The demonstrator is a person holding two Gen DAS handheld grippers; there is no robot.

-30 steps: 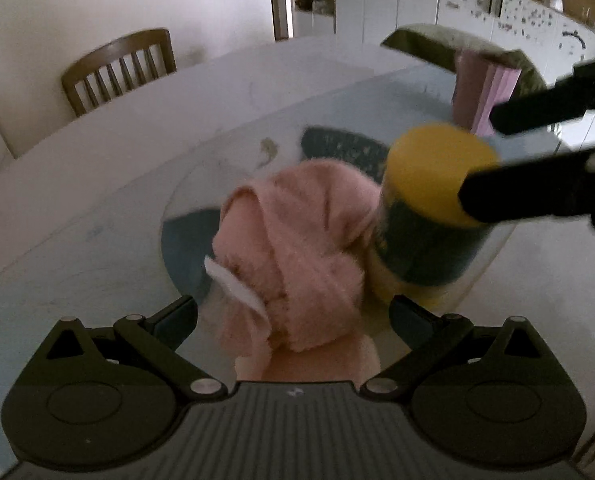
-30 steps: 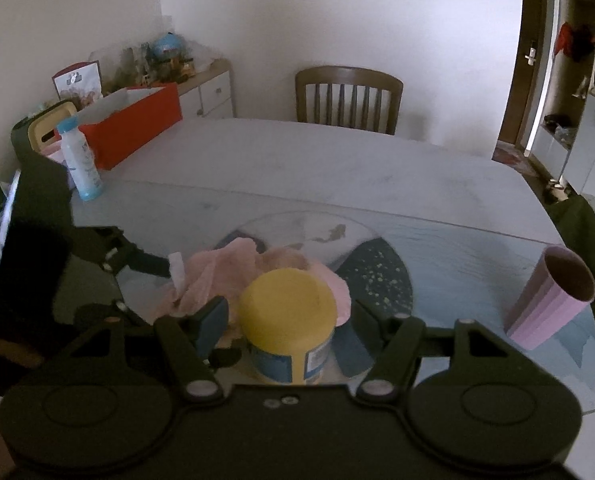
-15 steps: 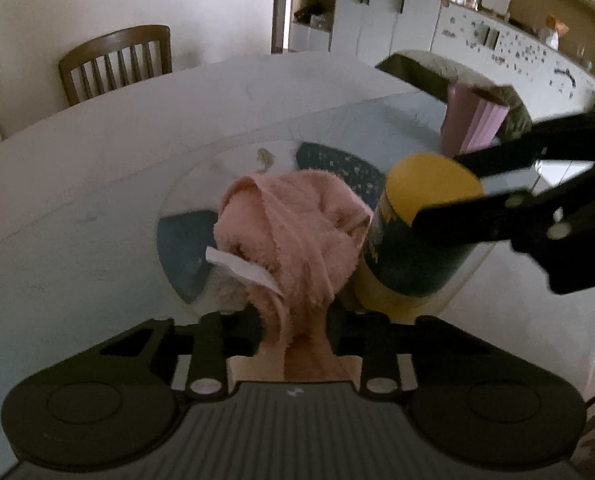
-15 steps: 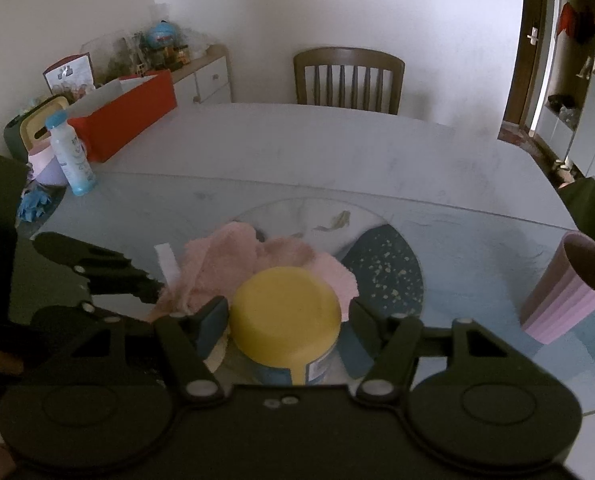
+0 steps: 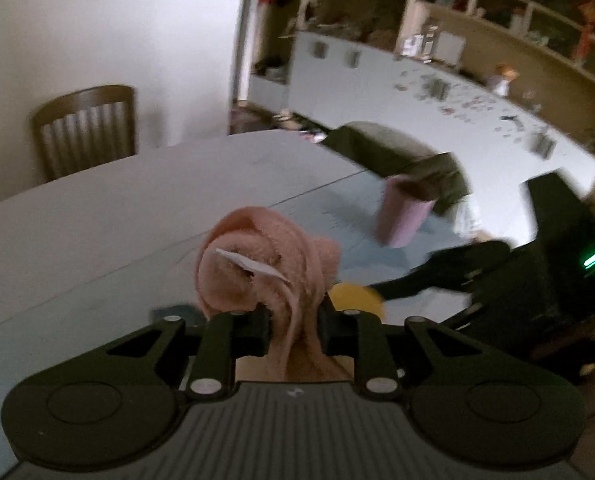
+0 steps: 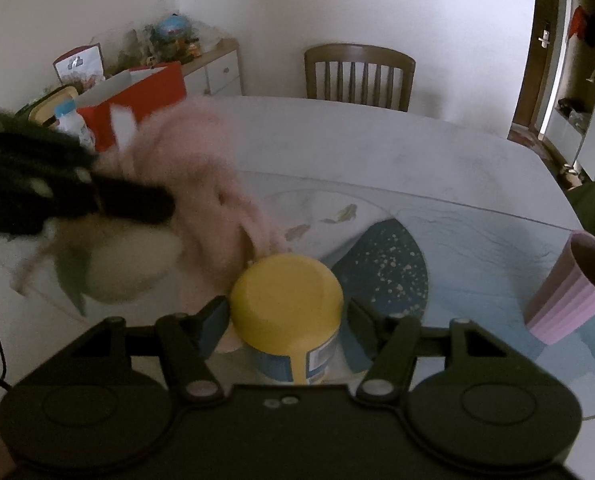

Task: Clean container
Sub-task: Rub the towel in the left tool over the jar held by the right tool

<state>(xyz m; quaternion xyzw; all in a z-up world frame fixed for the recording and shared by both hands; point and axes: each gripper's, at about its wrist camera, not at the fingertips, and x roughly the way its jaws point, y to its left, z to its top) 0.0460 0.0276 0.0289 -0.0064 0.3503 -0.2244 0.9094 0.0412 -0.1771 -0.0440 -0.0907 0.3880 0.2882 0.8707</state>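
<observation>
A pink cloth (image 5: 257, 264) with a white tag hangs bunched from my left gripper (image 5: 293, 320), which is shut on it and held above the table. In the right wrist view the cloth (image 6: 201, 176) and the left gripper (image 6: 165, 204) are blurred at the left, with the cloth's lower end trailing beside the container. The container (image 6: 287, 300), a blue can with a yellow lid, stands on the table between the fingers of my right gripper (image 6: 287, 320). That gripper is open, one finger on each side of the lid. The left wrist view catches only a sliver of the yellow lid (image 5: 353, 300).
A pink ribbed cup (image 6: 569, 288) stands to the right on the glass-topped table (image 6: 457, 168). A wooden chair (image 6: 357, 72) is at the far side. A red box (image 6: 137, 96) and a bottle (image 6: 73, 120) sit at the far left.
My left gripper closed on the pink cloth and lifted it up off the table. My right gripper came lower and closer around the container with its fingers still apart.
</observation>
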